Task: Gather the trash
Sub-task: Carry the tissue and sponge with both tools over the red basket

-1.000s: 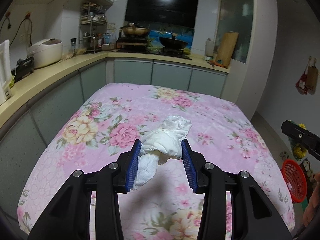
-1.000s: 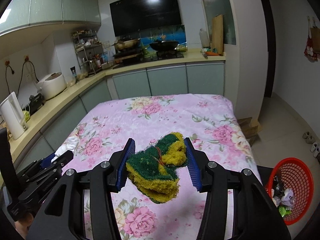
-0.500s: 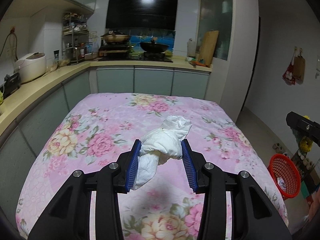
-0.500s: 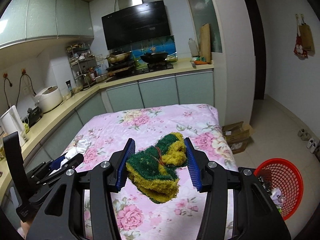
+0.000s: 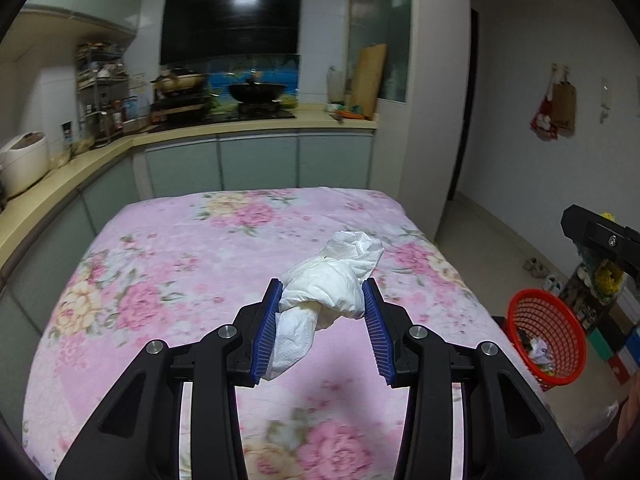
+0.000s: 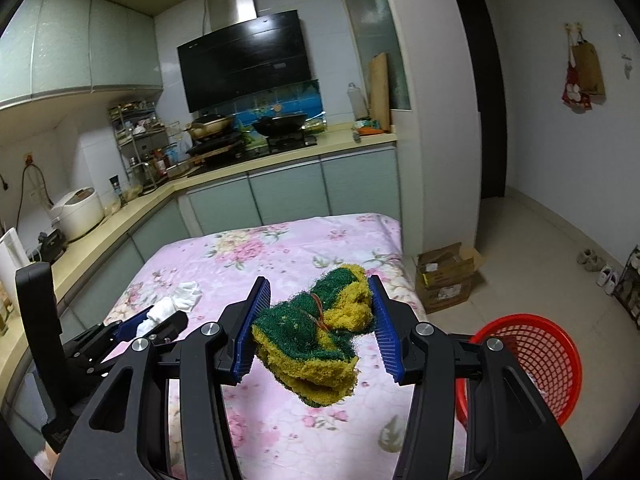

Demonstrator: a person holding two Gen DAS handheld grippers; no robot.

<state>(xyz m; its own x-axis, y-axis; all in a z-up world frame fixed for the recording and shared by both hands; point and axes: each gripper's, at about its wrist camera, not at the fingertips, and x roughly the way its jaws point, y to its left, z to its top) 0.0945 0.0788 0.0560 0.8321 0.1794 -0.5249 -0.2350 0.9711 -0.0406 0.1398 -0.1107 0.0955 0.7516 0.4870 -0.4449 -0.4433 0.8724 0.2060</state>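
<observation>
A crumpled white tissue wad hangs above the pink floral tablecloth, with my left gripper shut on it between the blue pads. My right gripper is shut on a bundle of yellow-and-green scouring sponges, also lifted off the tablecloth. The left gripper with its white tissue appears at the lower left of the right wrist view. A red mesh basket stands on the floor to the right of the table, partly behind the right gripper's arm; it holds some scraps.
A kitchen counter runs along the left and far side with a rice cooker, a spice rack and a stove with pans. A cardboard box and shoes lie on the tiled floor to the right.
Both grippers have swung rightward while keeping their loads. The red basket has come further into both views, and the left counter has slid out of the left wrist view.
</observation>
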